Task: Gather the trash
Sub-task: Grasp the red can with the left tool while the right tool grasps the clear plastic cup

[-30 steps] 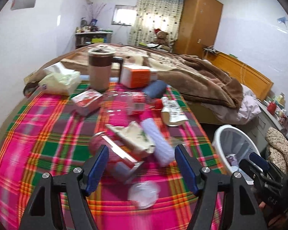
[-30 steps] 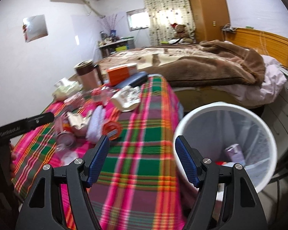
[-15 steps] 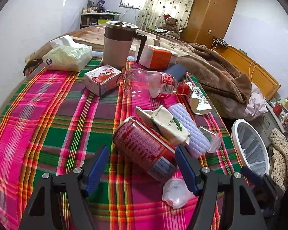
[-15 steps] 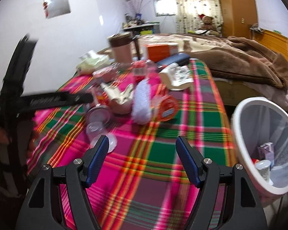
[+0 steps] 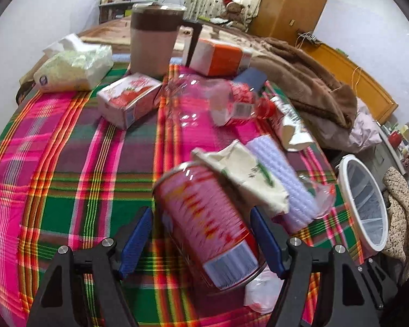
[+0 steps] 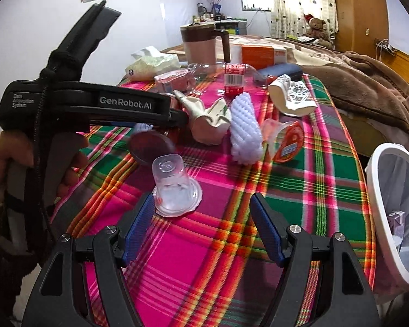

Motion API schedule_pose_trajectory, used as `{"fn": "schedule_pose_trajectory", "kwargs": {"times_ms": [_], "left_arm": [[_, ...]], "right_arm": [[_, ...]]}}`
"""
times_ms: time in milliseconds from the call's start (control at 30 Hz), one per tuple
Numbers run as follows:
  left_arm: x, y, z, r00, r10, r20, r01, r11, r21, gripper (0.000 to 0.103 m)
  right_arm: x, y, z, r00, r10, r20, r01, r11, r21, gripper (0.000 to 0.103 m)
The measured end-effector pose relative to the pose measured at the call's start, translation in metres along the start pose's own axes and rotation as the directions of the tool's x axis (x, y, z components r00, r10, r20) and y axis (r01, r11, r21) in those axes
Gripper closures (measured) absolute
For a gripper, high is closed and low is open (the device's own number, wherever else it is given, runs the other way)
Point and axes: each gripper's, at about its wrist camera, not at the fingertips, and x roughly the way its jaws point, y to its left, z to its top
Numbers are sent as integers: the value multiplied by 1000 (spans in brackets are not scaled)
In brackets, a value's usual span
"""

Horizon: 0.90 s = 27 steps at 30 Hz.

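Straddling the red cylindrical tin can [image 5: 207,218], the left gripper [image 5: 201,242] had its blue-padded jaws spread wide, one on either side of the can and neither pad clearly touching it. The can lay on its side on the pink and green plaid tablecloth [image 5: 68,185] near the table's front edge, its far end tucked under a crumpled cream carton [image 5: 245,171] that leaned against a white foam mesh sleeve [image 5: 280,174].

A good grab would probably mean sliding in until the pads sat around the middle of the can's body, then closing squarely across its round sides, since a grip near the rim could let it roll or squirt out. Lifting should be slow, because the carton resting on it would likely tumble toward the table's right edge.

The right gripper [image 6: 201,226] also stood wide apart, empty, just short of a clear upturned plastic cup [image 6: 174,188] near the front edge of the table. The white mesh wastebasket [image 6: 390,204] waited on the floor beyond the right edge, already holding a few items, so the carry would be short.
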Motion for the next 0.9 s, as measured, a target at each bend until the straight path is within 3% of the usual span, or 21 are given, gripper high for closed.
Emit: {"fn": "schedule_pose_trajectory", "kwargs": {"times_ms": [267,667,900], "left_arm": [[-5,31,-5,999,52,2,-52,999,-16,29],[4,41,5,996,85,4,-84,996,-11,29],[3,44,8,996,84,15,-84,996,-26,30]], "right_arm": [[12,8,6,1000,-8,-23,8,1000,-5,29],[28,16,15,998,-29,-64,29,1000,-5,30],[28,15,14,998,-12,-67,13,1000,8,52]]}}
